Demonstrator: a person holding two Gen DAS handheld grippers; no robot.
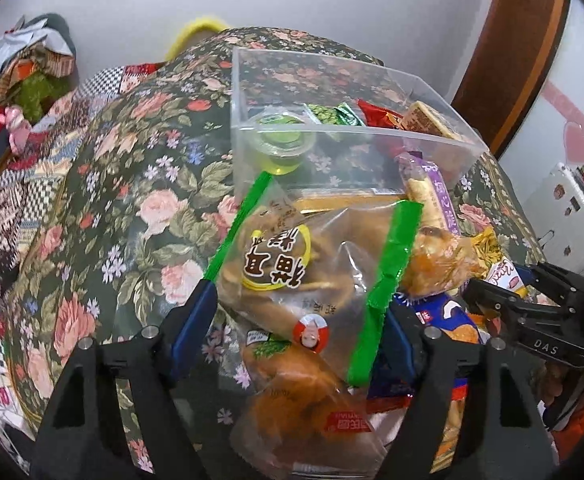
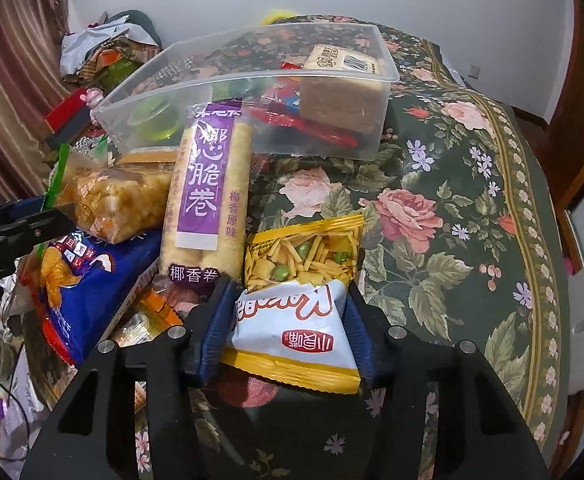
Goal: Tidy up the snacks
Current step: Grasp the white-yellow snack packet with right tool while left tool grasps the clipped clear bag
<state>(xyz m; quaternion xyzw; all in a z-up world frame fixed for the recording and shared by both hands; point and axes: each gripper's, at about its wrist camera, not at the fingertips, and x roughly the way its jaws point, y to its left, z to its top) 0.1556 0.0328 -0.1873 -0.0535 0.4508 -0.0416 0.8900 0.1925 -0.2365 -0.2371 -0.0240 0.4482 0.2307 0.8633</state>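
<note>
My left gripper (image 1: pixel 292 308) is shut on a clear bread packet with green edges (image 1: pixel 292 276), held above the snack pile. My right gripper (image 2: pixel 287 304) is shut on a small white and yellow snack packet with green peas showing (image 2: pixel 300 280). A clear plastic box (image 1: pixel 372 136) stands beyond on the floral cloth; it also shows in the right wrist view (image 2: pixel 251 76). It holds a green jelly cup (image 1: pixel 279 148), red and green packets and a brown cake block (image 2: pixel 340 96). A purple coconut roll packet (image 2: pixel 207 196) leans against the box.
Loose snacks lie left of my right gripper: a blue chip bag (image 2: pixel 91 280) and a puffed rice bar (image 2: pixel 115 204). The floral tablecloth (image 2: pixel 452 220) spreads to the right. Clutter and clothes (image 1: pixel 23 64) lie at the far left by the wall.
</note>
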